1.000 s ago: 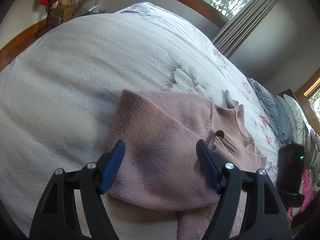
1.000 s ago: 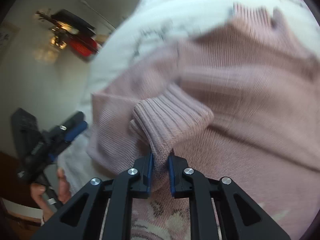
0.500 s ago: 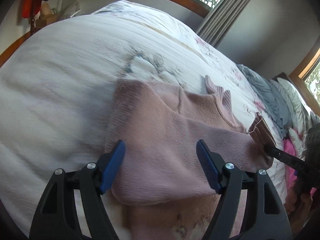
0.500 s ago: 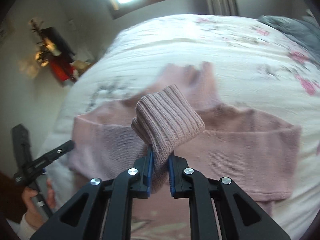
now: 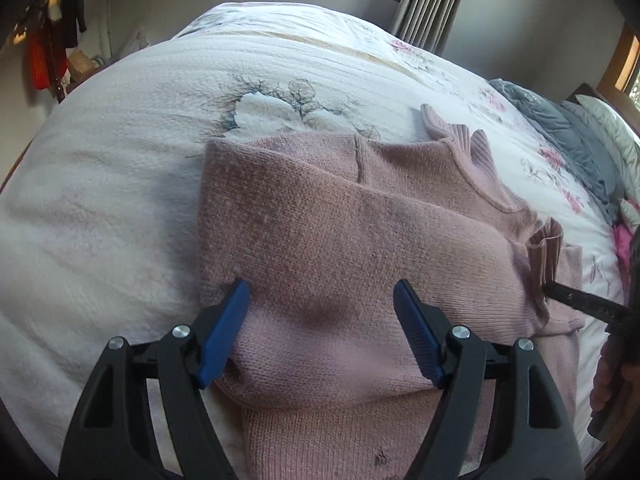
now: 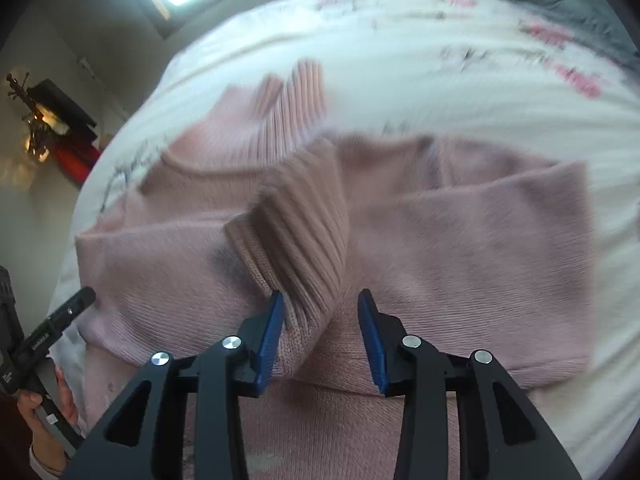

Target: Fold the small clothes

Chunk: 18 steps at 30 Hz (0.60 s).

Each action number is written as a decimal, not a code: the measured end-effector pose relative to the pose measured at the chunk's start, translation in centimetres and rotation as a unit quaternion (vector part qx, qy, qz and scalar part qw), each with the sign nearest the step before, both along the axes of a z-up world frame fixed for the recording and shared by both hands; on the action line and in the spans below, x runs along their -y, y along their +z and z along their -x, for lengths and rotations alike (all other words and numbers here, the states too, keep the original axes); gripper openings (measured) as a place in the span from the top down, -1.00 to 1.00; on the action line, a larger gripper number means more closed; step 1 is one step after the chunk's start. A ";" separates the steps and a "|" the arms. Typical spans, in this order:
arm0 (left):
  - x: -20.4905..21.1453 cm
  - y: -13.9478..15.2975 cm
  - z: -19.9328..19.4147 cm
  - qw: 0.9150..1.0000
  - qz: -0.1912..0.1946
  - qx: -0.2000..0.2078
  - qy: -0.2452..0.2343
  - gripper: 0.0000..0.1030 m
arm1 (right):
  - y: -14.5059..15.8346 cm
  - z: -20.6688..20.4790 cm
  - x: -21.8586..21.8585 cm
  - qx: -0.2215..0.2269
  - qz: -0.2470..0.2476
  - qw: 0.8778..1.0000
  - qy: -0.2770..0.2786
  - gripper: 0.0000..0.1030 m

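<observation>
The right gripper has its jaws apart, with the ribbed cuff of the sweater's sleeve lying between them, against the left blue pad and clear of the right one. The view is blurred, so I cannot tell whether the cuff rests on the sweater body or hangs just above it. The left gripper is spread wide over the near edge of the pink sweater, its pads just above or touching the knit, gripping nothing. The sweater lies on the white bed, one sleeve folded across its front, the ribbed collar at the far side. Grey bedding is bunched at the far right of the bed.
</observation>
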<state>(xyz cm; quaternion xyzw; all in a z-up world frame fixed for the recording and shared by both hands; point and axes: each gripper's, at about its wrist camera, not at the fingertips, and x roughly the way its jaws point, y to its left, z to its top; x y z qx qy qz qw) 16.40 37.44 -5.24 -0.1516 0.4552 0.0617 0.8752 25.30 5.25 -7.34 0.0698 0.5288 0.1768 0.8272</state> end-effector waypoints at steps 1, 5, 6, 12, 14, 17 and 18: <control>0.0 0.5 0.2 1.000 0.008 0.007 0.005 -0.44 | 1.1 0.4 0.0 0.017 0.001 1.000 0.004 0.17; 1.1 1.9 0.4 0.999 0.027 0.028 -0.002 -0.45 | 3.3 0.9 -1.9 0.040 0.025 0.998 0.034 -0.10; 1.6 2.0 0.3 0.999 0.025 0.027 -0.009 -0.45 | 3.3 0.8 -2.4 0.039 0.032 0.998 0.038 -0.14; 3.1 0.5 -0.7 0.999 0.019 0.002 -0.032 -0.45 | -0.4 -1.0 -1.8 -0.019 0.070 0.997 -0.005 0.37; 2.7 -0.7 -1.0 0.999 0.030 -0.014 -0.025 -0.45 | -1.7 -1.2 -0.2 -0.042 0.059 0.997 -0.023 0.60; 2.2 -1.6 -1.0 0.999 0.042 -0.014 -0.021 -0.45 | -2.5 -0.9 2.0 -0.050 0.051 0.997 -0.040 0.71; 2.2 -1.7 -0.9 0.999 0.040 -0.013 -0.023 -0.45 | -2.5 -0.8 2.9 -0.052 0.034 0.997 -0.043 0.70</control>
